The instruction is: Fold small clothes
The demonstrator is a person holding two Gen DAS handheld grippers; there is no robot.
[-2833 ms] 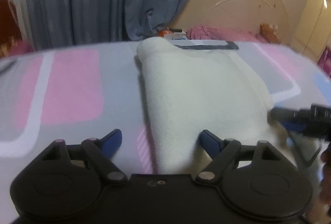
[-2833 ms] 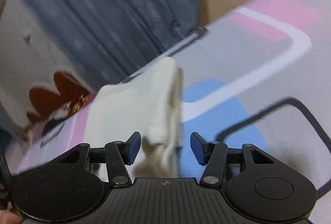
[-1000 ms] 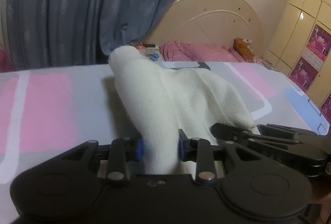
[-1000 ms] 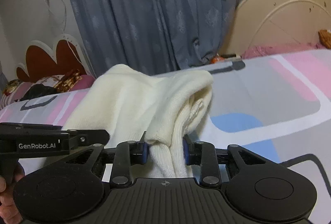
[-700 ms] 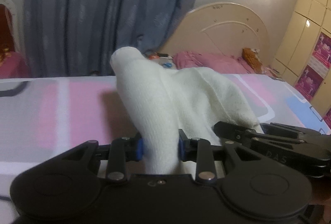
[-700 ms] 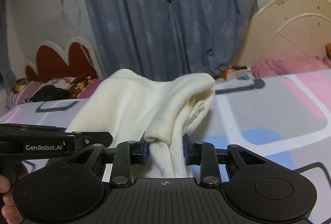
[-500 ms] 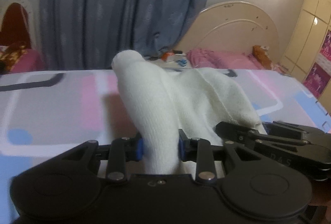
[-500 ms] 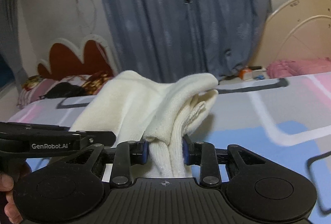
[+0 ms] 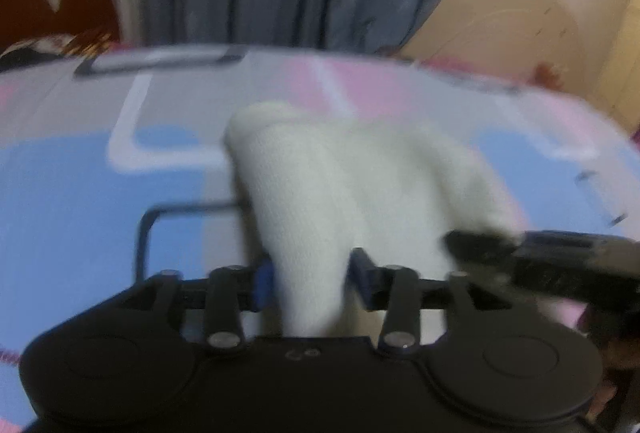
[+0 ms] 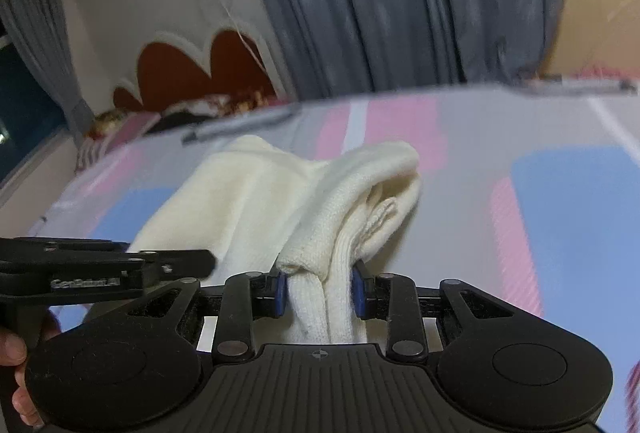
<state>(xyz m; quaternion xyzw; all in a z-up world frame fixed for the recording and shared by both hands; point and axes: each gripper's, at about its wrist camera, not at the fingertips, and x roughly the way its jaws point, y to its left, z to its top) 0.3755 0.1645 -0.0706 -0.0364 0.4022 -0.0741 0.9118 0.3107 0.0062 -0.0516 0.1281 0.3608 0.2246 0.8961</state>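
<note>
A cream knitted garment, folded into a thick bundle, lies partly lifted over the patterned bed sheet. My left gripper has its near end between the jaws, which are opening; the blue pads stand just off the cloth. In the right wrist view the garment shows several folded layers. My right gripper is shut on its ribbed edge. The right gripper shows at the right of the left wrist view, and the left gripper at the left of the right wrist view. The left view is blurred.
The sheet has pink, blue and grey blocks. Grey-blue curtains hang behind the bed. A red scalloped headboard with pillows stands at the far left, a cream arched one at the right. A hand holds the left gripper.
Both grippers have carried the garment sideways across the bed and now point further down at the sheet. The left jaws have widened off the cloth. The right grip is unchanged.
</note>
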